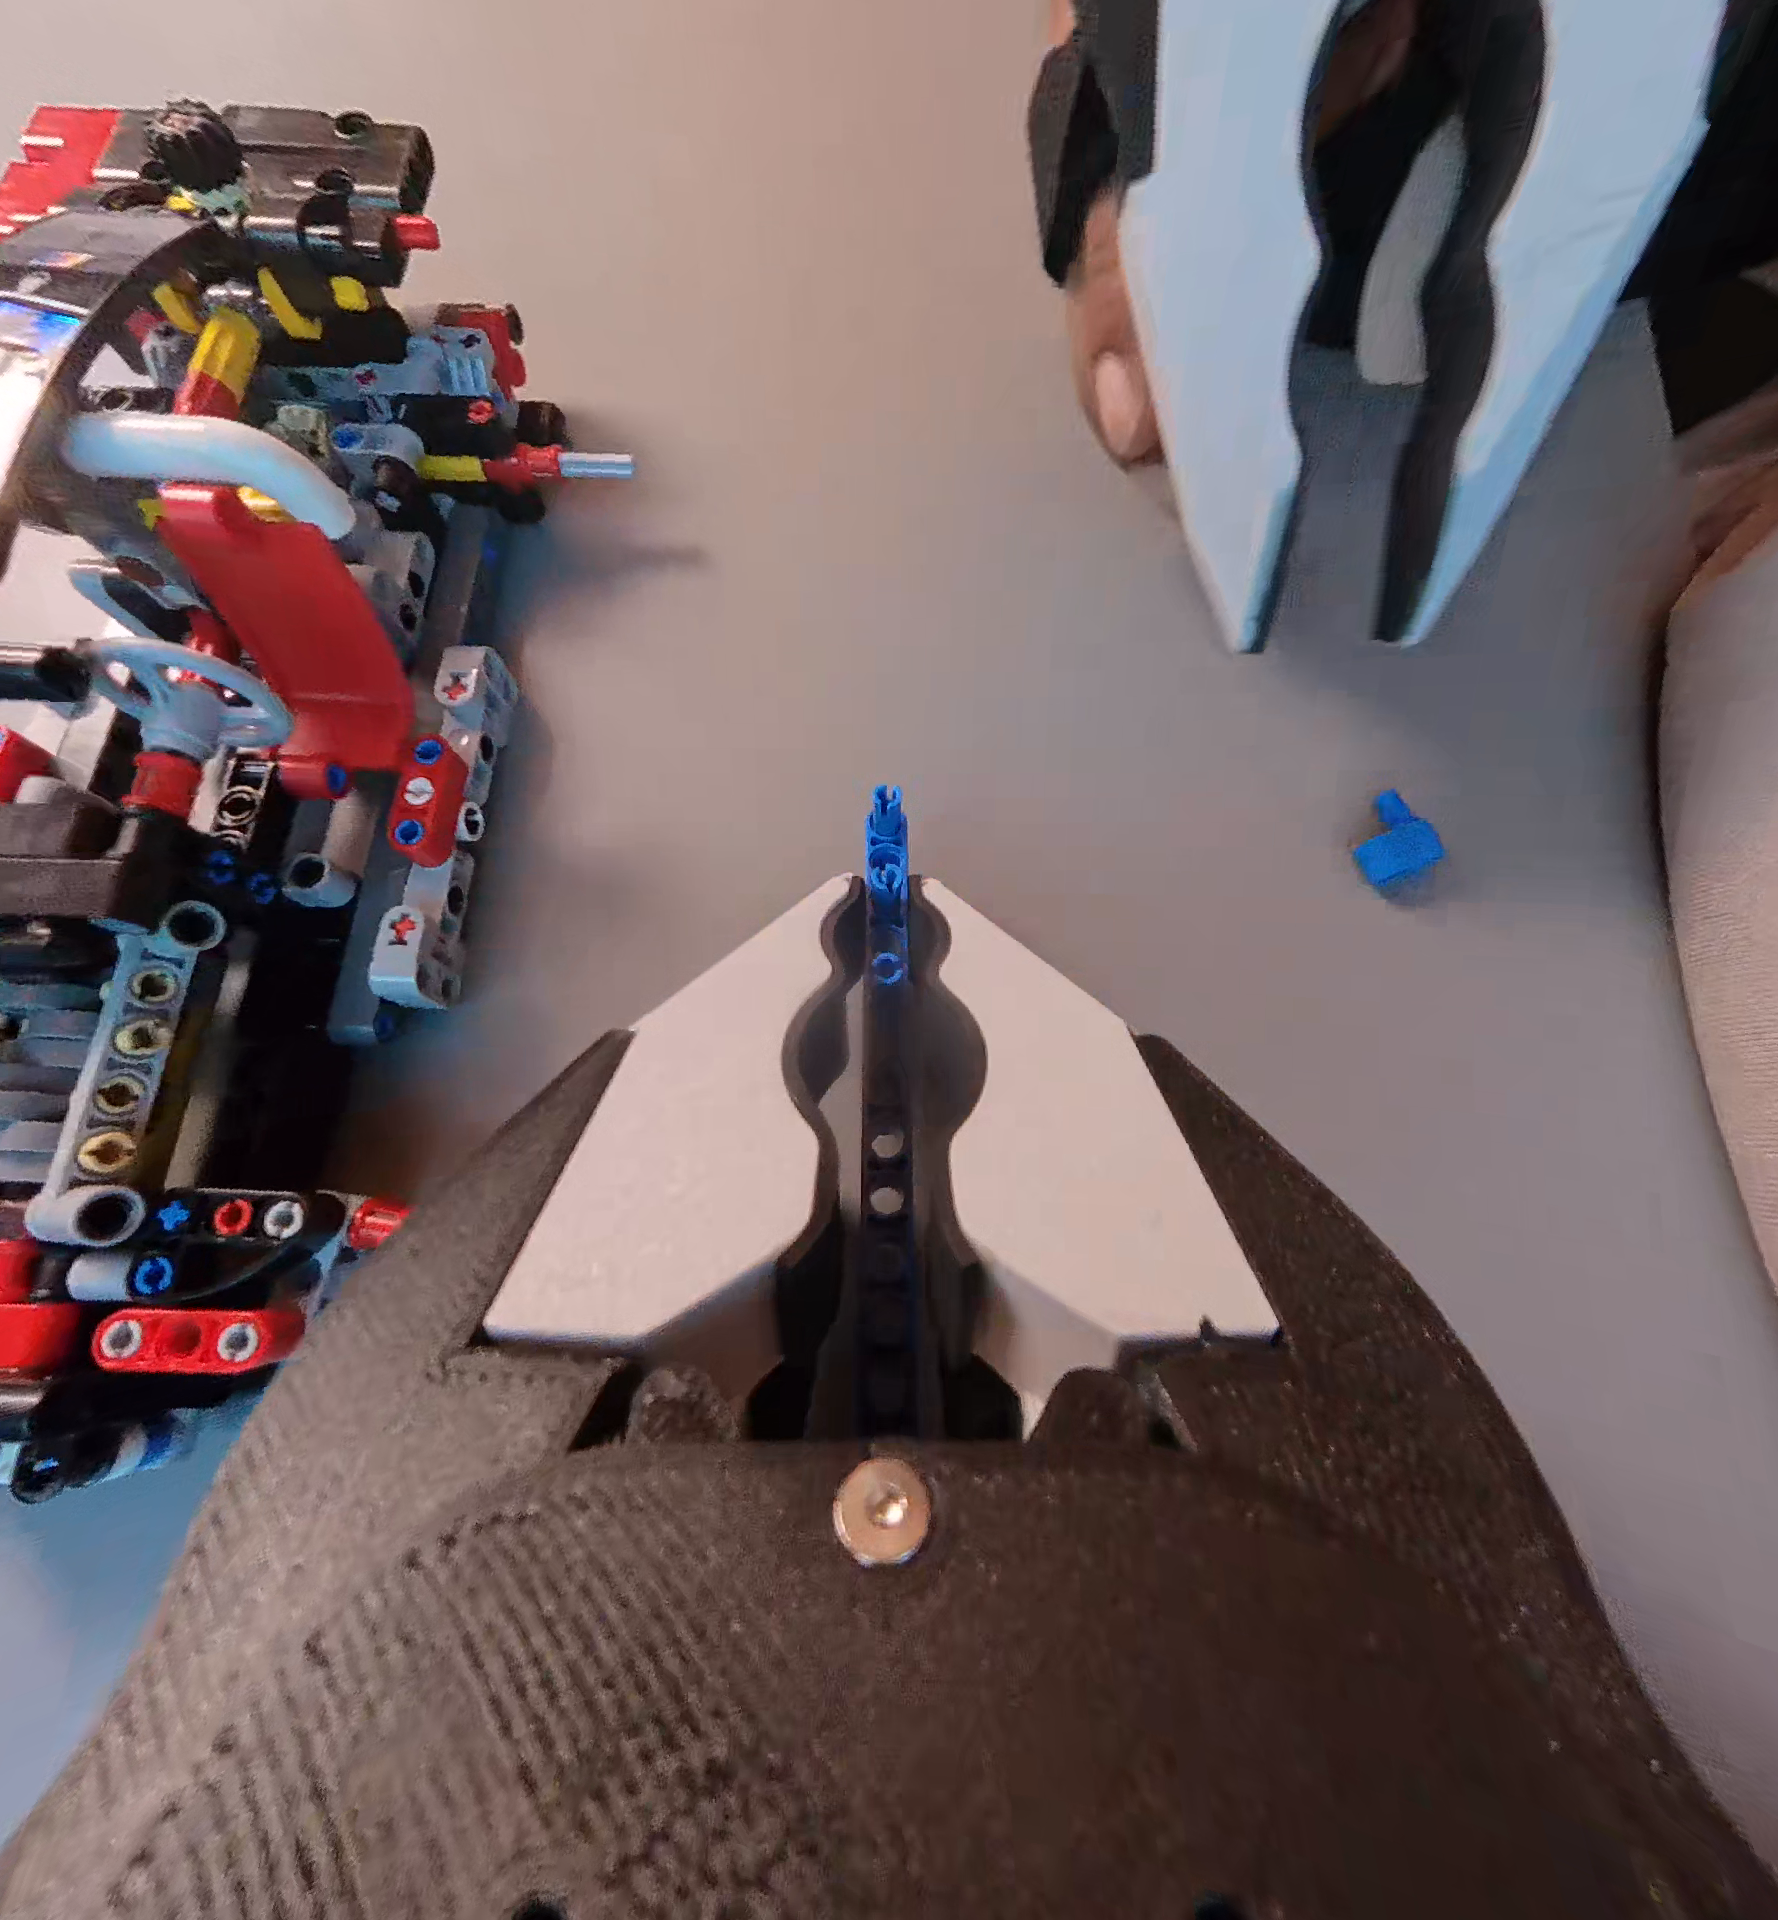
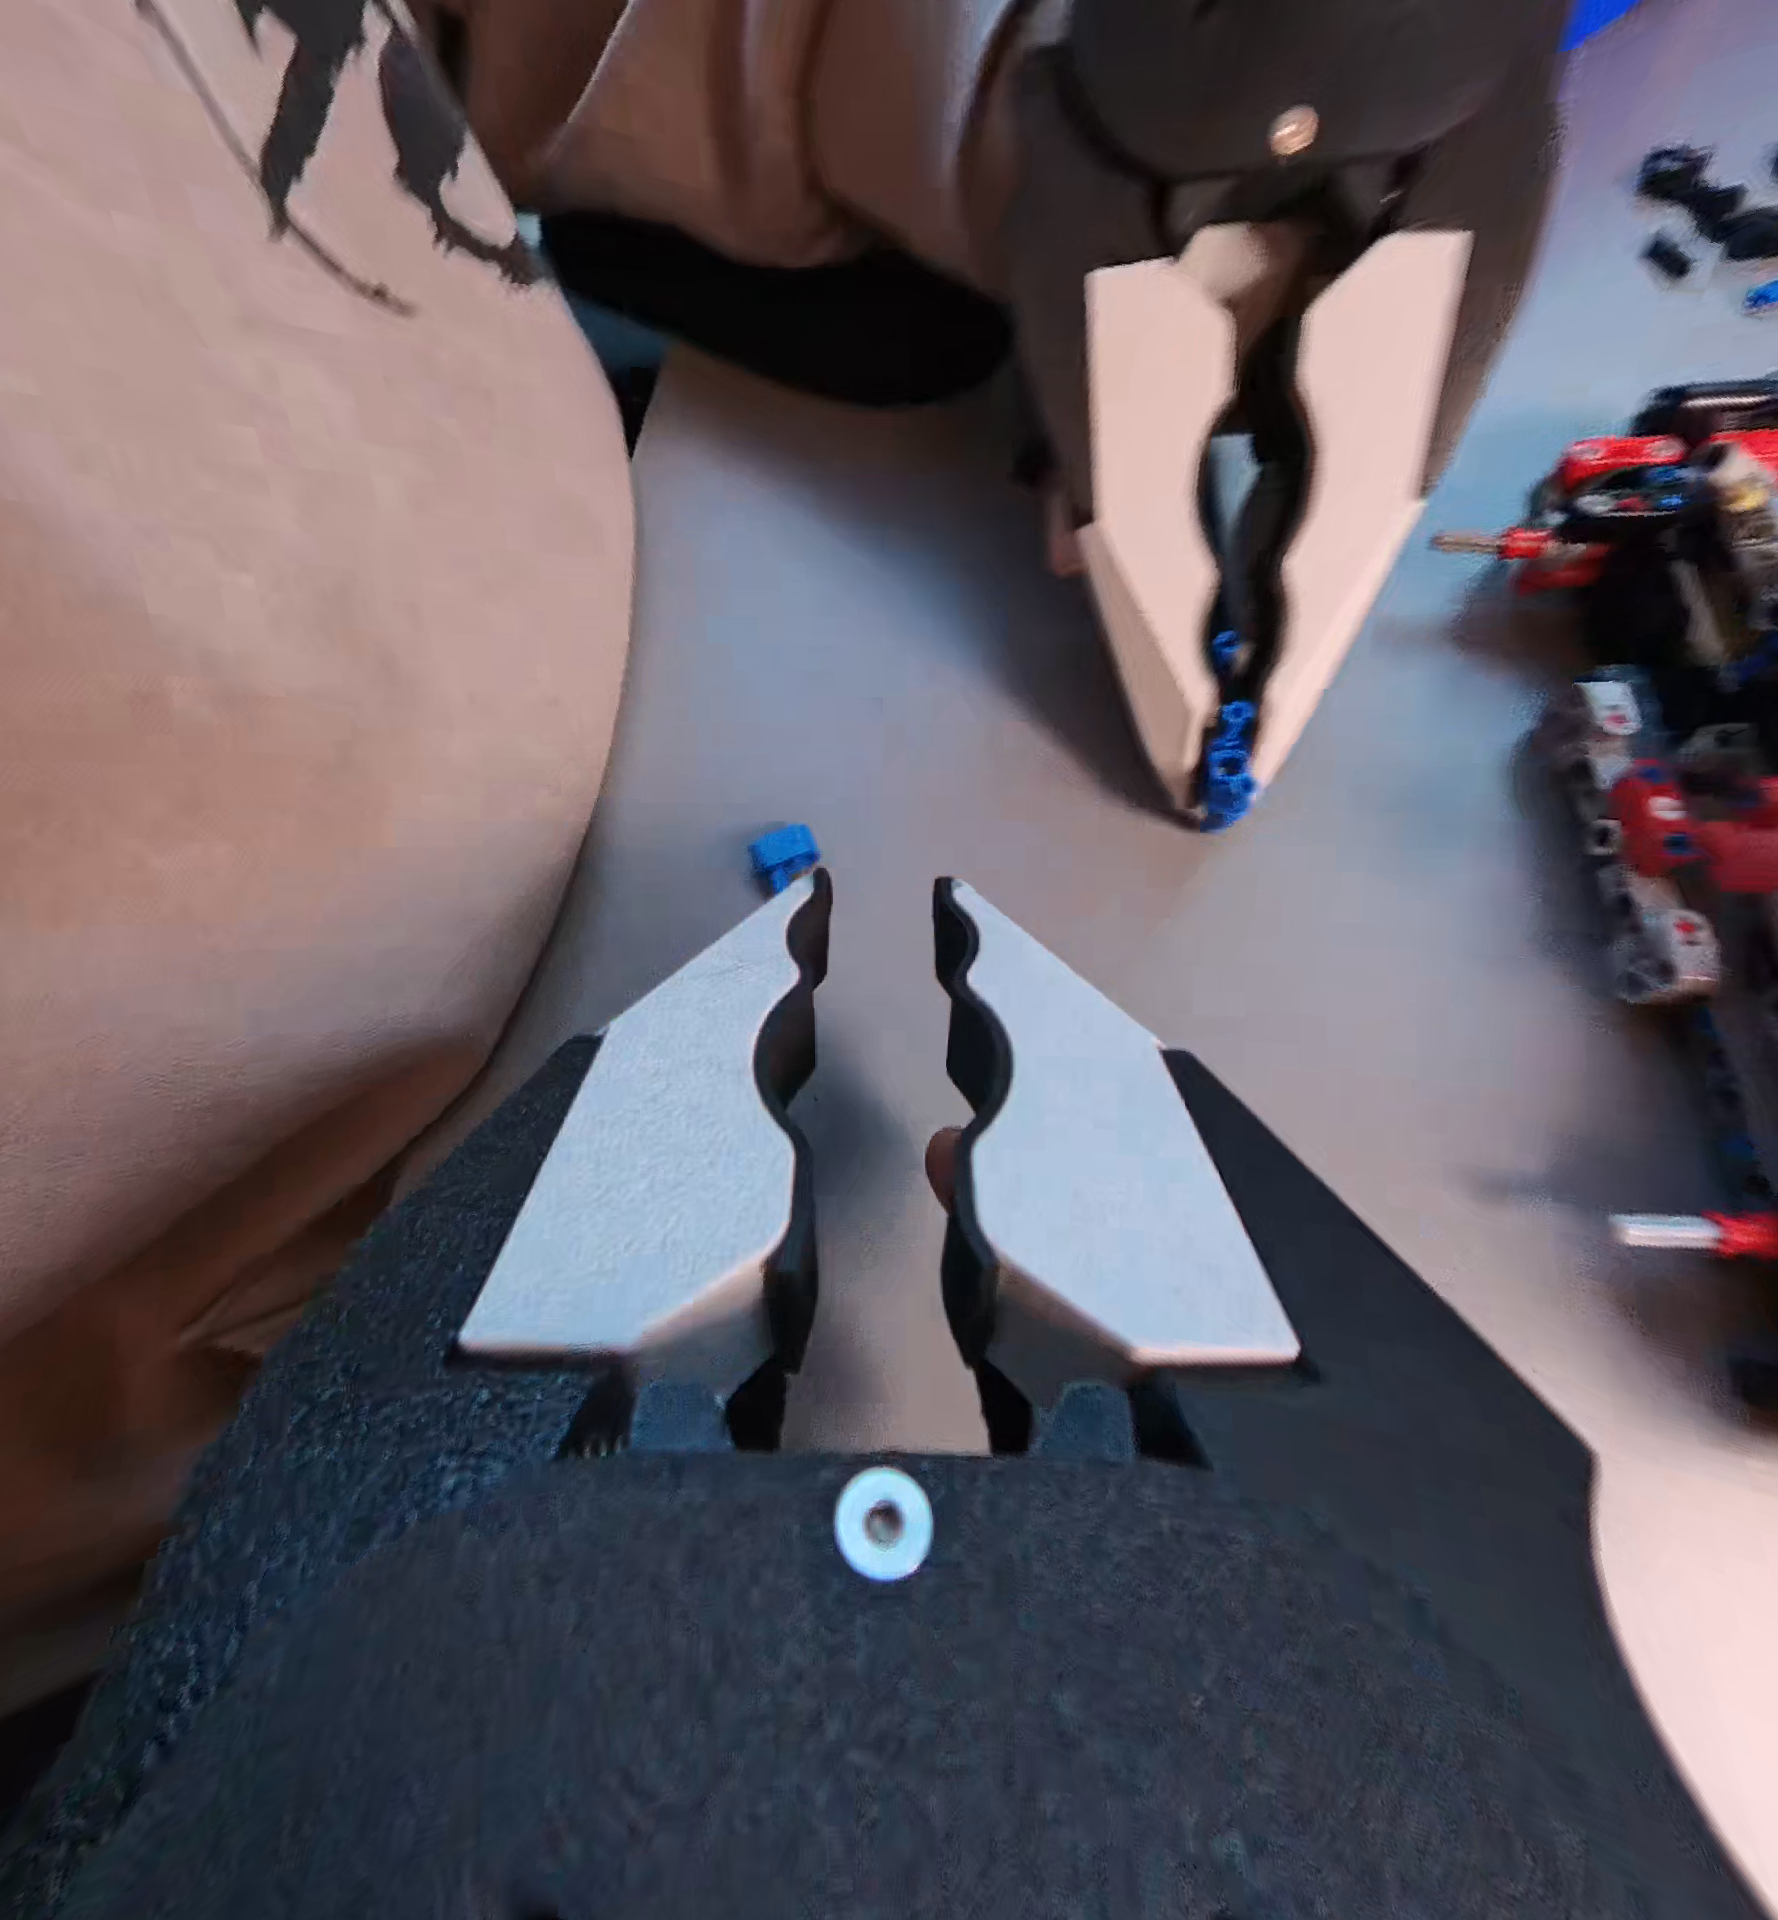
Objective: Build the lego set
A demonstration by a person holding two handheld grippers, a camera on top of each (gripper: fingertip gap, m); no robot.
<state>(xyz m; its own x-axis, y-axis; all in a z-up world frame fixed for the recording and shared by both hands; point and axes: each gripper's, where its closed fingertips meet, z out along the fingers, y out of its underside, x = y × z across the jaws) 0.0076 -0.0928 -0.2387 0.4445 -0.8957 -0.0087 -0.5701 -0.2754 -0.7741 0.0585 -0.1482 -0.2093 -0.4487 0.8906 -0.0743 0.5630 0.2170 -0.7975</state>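
Left wrist view: left gripper [image 1: 886, 883] pinches a black beam [image 1: 887, 1164] tipped with blue pins [image 1: 886, 836]; the Lego vehicle [image 1: 189, 727] sits left. Right wrist view alone shows right gripper [image 2: 881, 883] fingers spread, empty, beside a loose blue connector [image 2: 783, 847], plus scattered parts [image 2: 1758, 234]. No writing is legible.

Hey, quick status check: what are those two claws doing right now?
Left gripper shut on black beam with blue pins. Right gripper open, empty, beside loose blue piece. Lego model untouched. Nothing blocking.

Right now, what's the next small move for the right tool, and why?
Probably shift the right tool slightly left and close on the loose blue pin. Its jaws are open and empty, and the pin lies on the table just beside its left fingertip. The left tool already grips a black beam with blue pins.
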